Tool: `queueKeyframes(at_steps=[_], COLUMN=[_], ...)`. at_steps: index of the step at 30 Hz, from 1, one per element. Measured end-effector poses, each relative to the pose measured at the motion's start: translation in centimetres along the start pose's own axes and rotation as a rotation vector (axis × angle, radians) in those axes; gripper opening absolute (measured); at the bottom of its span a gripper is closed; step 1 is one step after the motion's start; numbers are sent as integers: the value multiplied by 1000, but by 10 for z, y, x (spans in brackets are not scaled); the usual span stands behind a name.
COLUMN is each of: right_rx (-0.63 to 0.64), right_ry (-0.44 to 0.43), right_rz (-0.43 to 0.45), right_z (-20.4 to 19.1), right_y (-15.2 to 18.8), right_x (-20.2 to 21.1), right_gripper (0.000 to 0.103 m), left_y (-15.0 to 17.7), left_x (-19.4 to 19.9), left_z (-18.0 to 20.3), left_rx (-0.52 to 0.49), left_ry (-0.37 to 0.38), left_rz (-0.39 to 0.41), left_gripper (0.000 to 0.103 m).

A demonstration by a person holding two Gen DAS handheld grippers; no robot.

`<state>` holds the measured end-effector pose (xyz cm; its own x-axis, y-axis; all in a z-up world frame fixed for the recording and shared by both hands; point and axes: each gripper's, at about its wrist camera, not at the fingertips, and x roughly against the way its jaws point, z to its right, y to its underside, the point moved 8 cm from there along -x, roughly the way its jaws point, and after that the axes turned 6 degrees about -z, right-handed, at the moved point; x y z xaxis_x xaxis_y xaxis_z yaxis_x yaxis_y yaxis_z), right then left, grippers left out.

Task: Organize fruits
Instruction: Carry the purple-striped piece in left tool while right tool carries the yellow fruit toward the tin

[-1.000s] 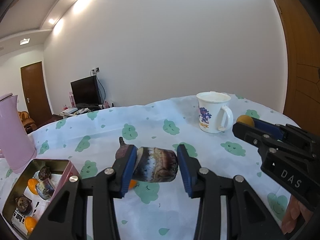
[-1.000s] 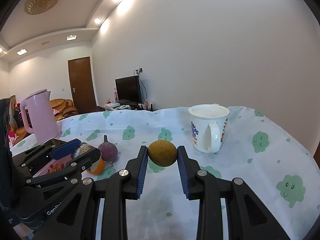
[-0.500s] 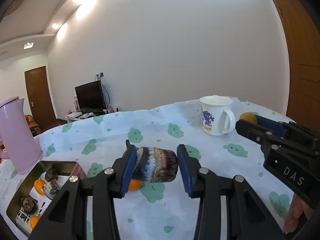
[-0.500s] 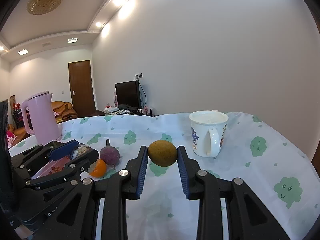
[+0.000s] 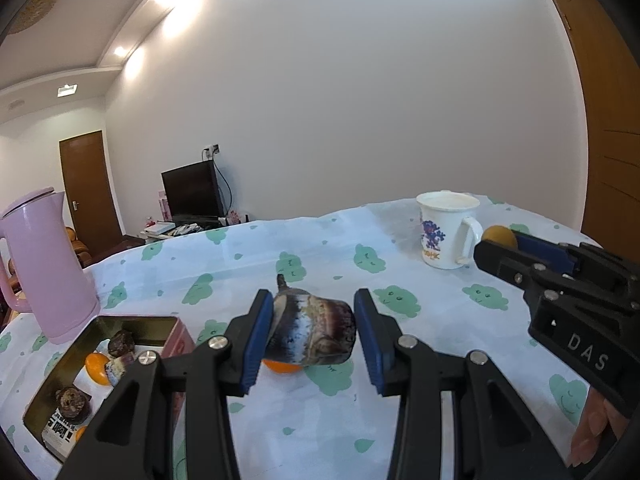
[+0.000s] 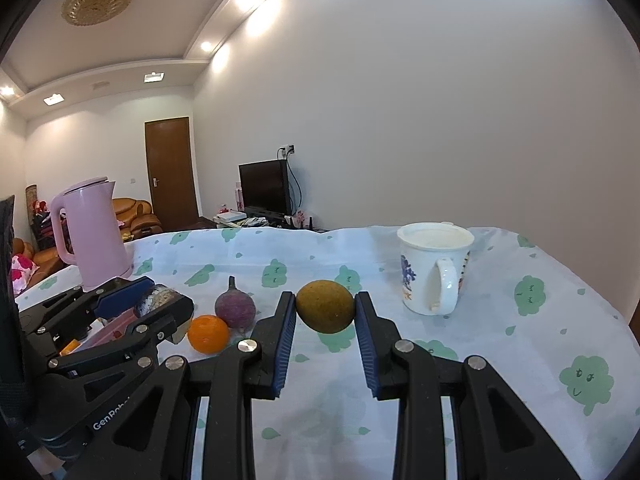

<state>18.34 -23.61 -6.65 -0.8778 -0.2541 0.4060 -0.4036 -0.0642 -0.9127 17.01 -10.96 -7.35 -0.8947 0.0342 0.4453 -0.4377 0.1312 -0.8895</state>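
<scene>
My left gripper (image 5: 314,326) is shut on a dark purple-and-white fruit (image 5: 316,332) and holds it above the table. My right gripper (image 6: 325,312) is shut on a round yellow-brown fruit (image 6: 325,311), also above the table. An orange (image 6: 208,333) and a round purple fruit with a stem (image 6: 235,310) lie on the cloth between the grippers. An open metal tin (image 5: 52,384) at the lower left holds several fruits, orange and dark. The right gripper also shows at the right of the left wrist view (image 5: 496,240).
A white mug (image 6: 434,267) stands at the right rear of the table. A pink kettle (image 6: 94,232) stands at the left rear, just behind the tin. The table carries a white cloth with green cloud prints (image 6: 520,352).
Both grippers have risen a little with their fruits still held. The view now takes in more of the table and the kettle.
</scene>
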Motion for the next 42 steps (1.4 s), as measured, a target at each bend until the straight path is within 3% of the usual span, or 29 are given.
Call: queueKeyframes(at_steps=[42], right_rx=[100], right_ry=[-96], right_rz=[-39], right_z=[-103], right_y=[3], right_x=[-25], right_gripper=[32], left_y=[33], left_x=[17], left_z=[-95], left_rx=[68], left_ry=[-93], left_rz=[-68], left_gripper=[44])
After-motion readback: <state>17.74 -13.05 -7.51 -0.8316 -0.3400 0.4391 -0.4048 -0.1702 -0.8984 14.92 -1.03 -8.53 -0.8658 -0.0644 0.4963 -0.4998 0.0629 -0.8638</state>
